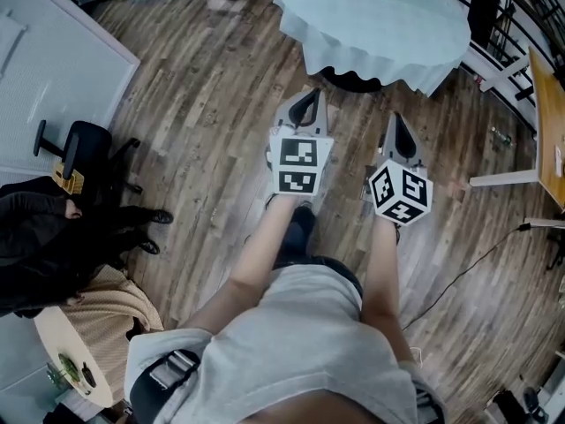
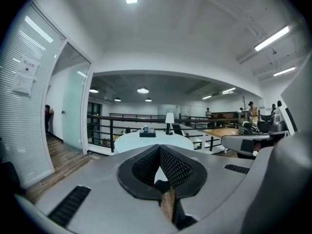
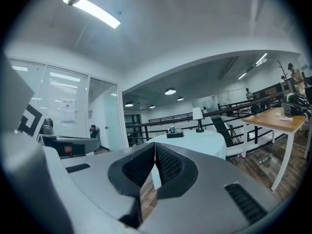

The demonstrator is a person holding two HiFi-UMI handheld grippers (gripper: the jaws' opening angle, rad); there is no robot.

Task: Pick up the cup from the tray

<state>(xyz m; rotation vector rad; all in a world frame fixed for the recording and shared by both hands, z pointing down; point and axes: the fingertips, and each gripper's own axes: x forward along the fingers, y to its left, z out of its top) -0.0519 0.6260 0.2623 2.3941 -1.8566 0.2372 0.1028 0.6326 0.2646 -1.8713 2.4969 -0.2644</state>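
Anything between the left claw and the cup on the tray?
Only bare wooden plank floor and the round table's pale cloth before the small cup; head and left gripper views.

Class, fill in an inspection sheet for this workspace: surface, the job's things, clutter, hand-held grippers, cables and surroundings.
Surface: round table under a pale tablecloth, ahead of both grippers.
Job's things: small pale cup on the dark rectangular tray on that table; not yet picked up.
Clutter: white-shaded lamp beside the tray.
Grippers: left hand-held gripper and right hand-held gripper both shut and empty, held over the floor.
Cables: thin black cable lies on the wooden plank floor, on the right.
Surroundings: black office chair on the left, wooden desk on the right, black railing behind the table.
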